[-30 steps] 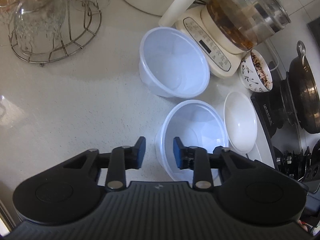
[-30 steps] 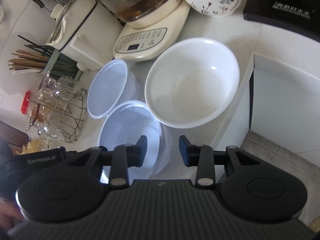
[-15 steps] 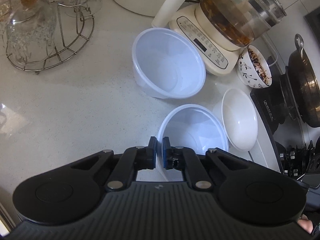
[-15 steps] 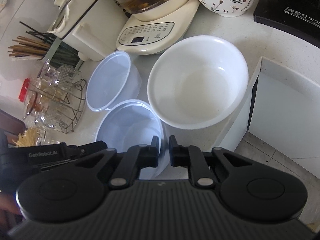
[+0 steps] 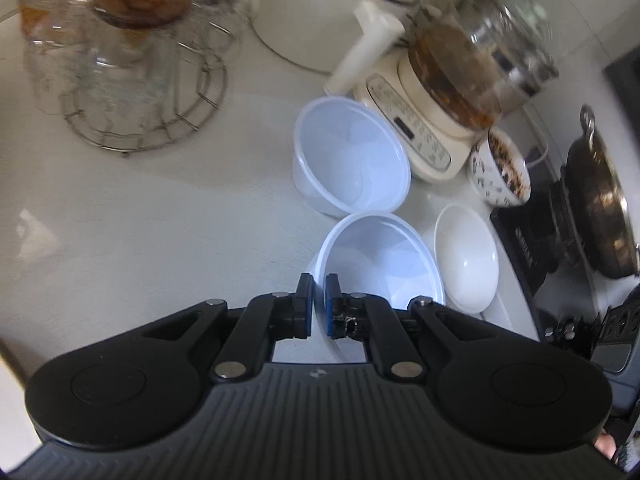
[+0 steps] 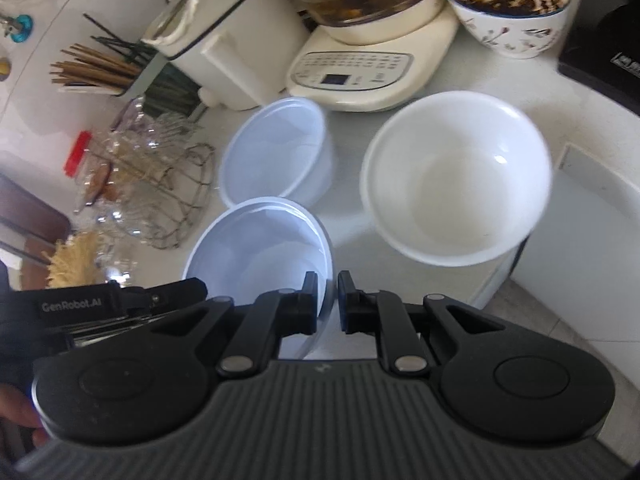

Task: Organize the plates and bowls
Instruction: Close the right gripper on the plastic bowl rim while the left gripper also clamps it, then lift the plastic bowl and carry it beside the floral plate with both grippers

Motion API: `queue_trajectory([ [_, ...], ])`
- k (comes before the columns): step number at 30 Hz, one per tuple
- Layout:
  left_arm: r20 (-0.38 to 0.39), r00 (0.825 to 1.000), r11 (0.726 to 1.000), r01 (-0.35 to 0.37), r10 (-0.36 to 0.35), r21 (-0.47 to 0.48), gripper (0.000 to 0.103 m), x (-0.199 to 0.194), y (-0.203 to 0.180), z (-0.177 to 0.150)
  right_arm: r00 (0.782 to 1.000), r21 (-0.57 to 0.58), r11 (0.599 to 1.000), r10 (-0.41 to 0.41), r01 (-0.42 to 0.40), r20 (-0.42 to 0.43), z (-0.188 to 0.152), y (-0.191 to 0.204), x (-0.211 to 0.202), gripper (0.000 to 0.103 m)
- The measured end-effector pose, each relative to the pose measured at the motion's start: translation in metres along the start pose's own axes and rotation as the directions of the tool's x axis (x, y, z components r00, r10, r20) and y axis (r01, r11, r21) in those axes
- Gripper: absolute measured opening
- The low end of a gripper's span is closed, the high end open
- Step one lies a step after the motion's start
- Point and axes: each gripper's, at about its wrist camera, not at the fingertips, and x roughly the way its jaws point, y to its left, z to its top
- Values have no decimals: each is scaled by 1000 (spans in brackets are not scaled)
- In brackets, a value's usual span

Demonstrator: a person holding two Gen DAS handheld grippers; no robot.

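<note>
A translucent plastic bowl (image 5: 384, 264) sits nearest, and both grippers hold it. My left gripper (image 5: 319, 304) is shut on its left rim. My right gripper (image 6: 328, 300) is shut on the right rim of the same bowl (image 6: 256, 252). The left gripper's black body (image 6: 80, 304) shows at the left edge of the right wrist view. A second translucent bowl (image 5: 352, 160) (image 6: 280, 156) stands just behind. An empty white ceramic bowl (image 5: 466, 258) (image 6: 456, 176) rests to the right, near the counter edge.
A cream tea maker with a glass pot (image 5: 440, 100) and a patterned bowl of dark grains (image 5: 500, 172) stand behind the bowls. A wire rack of glasses (image 5: 132, 80) is at the left. A dark pan (image 5: 600, 208) sits on the stove at the right. The counter drops off (image 6: 500, 280) beside the white bowl.
Both grippers went from open to shut on the near plastic bowl's rim, one on each side. Both have since risen a little with the bowl.
</note>
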Motion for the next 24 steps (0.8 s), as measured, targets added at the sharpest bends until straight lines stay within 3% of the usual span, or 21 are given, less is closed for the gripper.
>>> queue_trajectory([
  [7,74,997,997,-2,8,-81,7,-35,29,-3,999,-174,984,35,-31,21,7,45,4,13],
  [13,144,987,978,-41,72,-206,7,-50,68,-14,998,-304,951,53,-56,-19,7,84,33,13],
  [24,133,976,954,-134,174,-269,7,-56,110,-30,987,-413,903,55,-115,-154,-14,113,76,13],
])
